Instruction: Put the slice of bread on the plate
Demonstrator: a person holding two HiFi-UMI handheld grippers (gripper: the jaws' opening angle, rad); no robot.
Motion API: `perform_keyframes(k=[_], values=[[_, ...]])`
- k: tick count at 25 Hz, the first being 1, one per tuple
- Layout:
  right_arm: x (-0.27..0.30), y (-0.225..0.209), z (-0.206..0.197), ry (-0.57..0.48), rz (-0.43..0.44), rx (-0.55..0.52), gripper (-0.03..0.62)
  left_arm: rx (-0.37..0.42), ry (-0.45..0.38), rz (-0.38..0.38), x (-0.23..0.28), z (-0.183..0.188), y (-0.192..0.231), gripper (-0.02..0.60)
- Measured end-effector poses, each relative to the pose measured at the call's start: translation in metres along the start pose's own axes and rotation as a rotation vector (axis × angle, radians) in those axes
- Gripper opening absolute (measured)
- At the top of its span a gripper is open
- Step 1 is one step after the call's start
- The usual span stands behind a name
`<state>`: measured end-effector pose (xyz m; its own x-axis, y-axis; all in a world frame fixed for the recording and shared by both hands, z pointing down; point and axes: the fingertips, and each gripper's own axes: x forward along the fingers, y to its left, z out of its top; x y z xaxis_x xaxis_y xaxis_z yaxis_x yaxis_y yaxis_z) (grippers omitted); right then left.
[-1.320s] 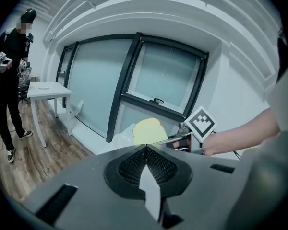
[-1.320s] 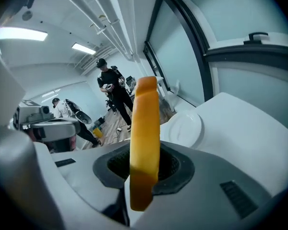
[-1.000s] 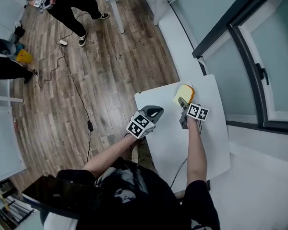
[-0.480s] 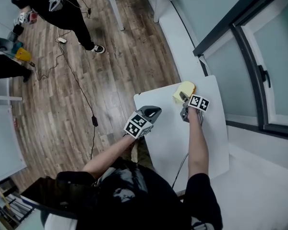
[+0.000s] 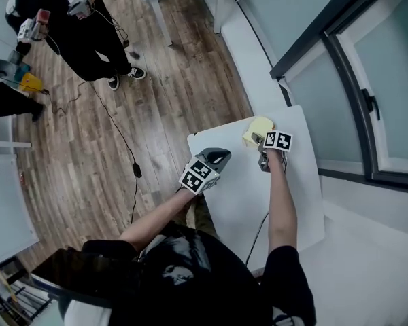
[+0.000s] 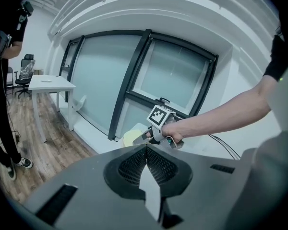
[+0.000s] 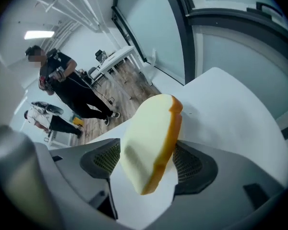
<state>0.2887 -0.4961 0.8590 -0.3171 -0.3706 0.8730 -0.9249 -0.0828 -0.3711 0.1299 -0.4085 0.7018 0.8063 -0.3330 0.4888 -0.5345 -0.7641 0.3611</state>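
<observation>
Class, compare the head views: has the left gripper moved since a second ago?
No. The left gripper remains beside the table's left edge.

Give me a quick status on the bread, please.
Left gripper shut, empty. Right gripper fingers just opened; bread slice tilted between them, over white table. Nothing in the way.

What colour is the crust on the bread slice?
The bread slice has an orange-brown crust and pale yellow face; clearest in the right gripper view.
</observation>
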Motion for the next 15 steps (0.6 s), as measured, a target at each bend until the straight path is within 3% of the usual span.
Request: perform_keyframes(k=[4,9,12,15], values=[[-0.012,-0.012,-0.007,-0.06,-0.153,-0.125,0.342,0.011,0.01,-0.001,0.01,0.002,-0.002,0.003],[-0.044,-0.003,-0.02,-0.203,-0.241,-0.204,0.335,0.032,0.014,-0.032,0.009,0.003,-0.018,0.003],[-0.075,0.013,-0.035,-0.312,-0.263,-0.262,0.161,0.043,0.012,-0.044,0.003,0.002,-0.028,0.003],[-0.118,0.035,-0.052,-0.422,-0.267,-0.268,0.056,0.06,0.0,-0.051,-0.009,0.005,-0.038,0.003]])
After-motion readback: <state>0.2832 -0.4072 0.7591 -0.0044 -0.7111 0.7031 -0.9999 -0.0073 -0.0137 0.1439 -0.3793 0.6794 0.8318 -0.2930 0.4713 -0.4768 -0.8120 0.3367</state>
